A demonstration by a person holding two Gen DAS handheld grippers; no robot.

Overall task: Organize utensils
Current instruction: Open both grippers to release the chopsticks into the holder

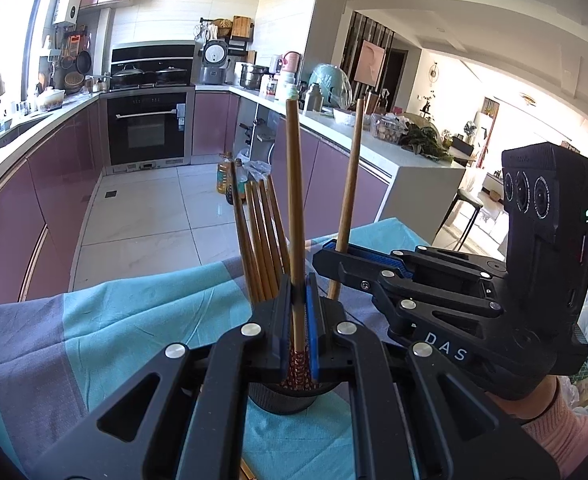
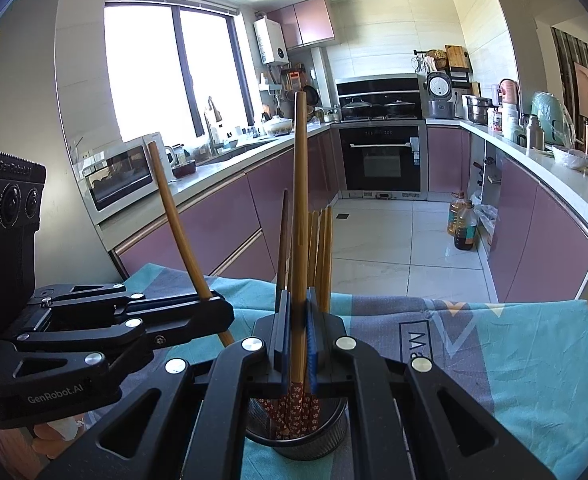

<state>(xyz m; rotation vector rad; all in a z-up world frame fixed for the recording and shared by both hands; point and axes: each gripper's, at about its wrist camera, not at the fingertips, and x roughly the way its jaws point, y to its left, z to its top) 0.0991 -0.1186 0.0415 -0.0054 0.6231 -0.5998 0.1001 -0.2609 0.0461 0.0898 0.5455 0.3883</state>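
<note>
A black mesh utensil cup (image 2: 309, 440) stands on a blue and grey cloth, with several wooden chopsticks (image 2: 319, 256) upright in it; it also shows in the left wrist view (image 1: 290, 398). My left gripper (image 1: 298, 320) is shut on one chopstick (image 1: 295, 200), held upright over the cup, patterned end down. My right gripper (image 2: 298, 336) is shut on another chopstick (image 2: 299, 208), also upright over the cup. Each gripper shows in the other's view, the right one (image 1: 335, 258) and the left one (image 2: 214, 308), with its chopstick tilted.
The cloth-covered table (image 2: 493, 360) ends just beyond the cup, with tiled kitchen floor (image 2: 393, 248) past it. Purple cabinets and counters run along both sides. Oil bottles (image 2: 461, 220) stand on the floor at right. A microwave (image 2: 122, 176) sits at left.
</note>
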